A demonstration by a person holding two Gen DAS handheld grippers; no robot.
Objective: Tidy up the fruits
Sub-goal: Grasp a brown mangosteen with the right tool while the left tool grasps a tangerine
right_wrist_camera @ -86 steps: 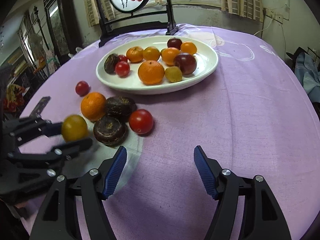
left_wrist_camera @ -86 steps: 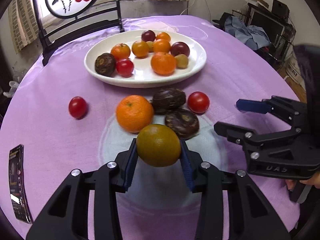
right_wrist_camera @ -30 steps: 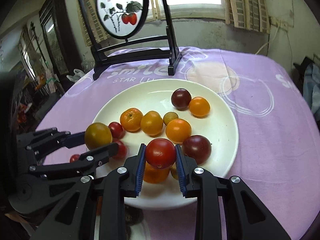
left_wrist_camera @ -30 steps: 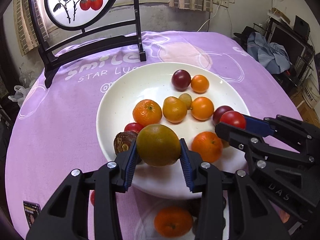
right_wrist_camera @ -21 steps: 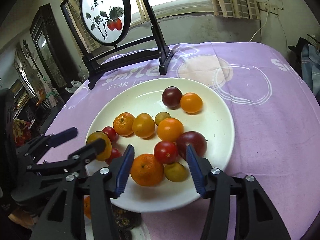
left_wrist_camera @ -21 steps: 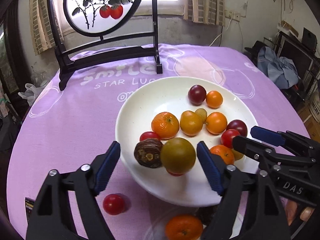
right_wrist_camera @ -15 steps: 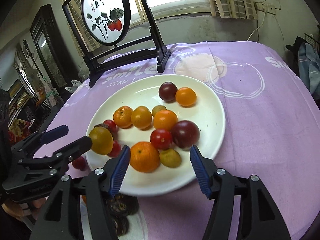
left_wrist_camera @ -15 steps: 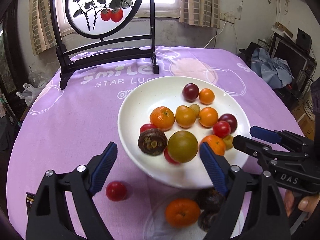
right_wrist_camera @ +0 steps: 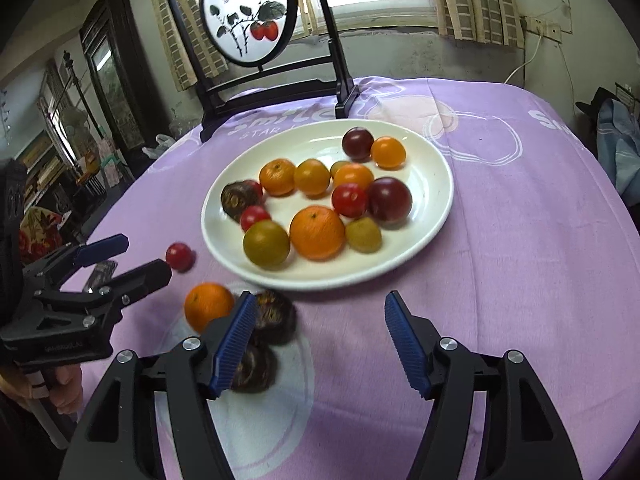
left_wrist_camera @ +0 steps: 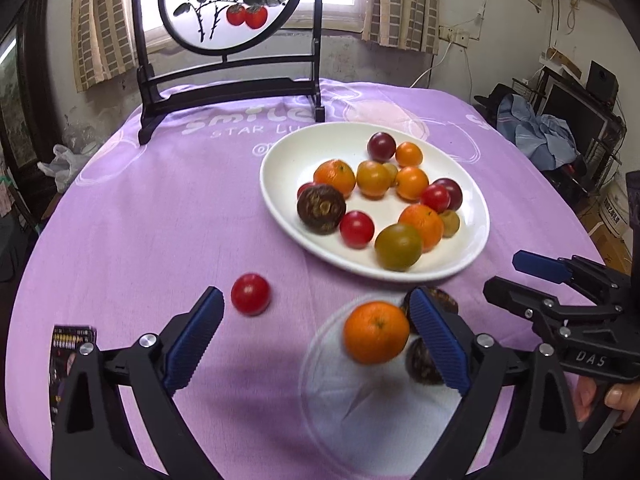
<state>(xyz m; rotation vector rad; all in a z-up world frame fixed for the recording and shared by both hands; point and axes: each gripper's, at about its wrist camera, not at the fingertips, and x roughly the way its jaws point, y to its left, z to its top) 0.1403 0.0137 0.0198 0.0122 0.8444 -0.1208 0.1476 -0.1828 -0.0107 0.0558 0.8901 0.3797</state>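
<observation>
Both grippers' fingers wide, empty.

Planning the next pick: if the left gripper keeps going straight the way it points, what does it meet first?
Probably the orange on the cloth, between the open left gripper's fingers toward the right one; depth is uncertain.

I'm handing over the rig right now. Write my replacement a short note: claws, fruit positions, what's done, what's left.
Left claw: open and empty, jaws have just been opening.
Right claw: open and empty, jaws likewise just opened.
White plate holds most of the fruit, including the greenish-yellow fruit near its front edge and a red tomato beside the dark plum.
On the purple tablecloth, off the plate: one small red tomato, one orange and two dark brown fruits, bunched near the claws.
Left: move those four onto the plate.
</observation>
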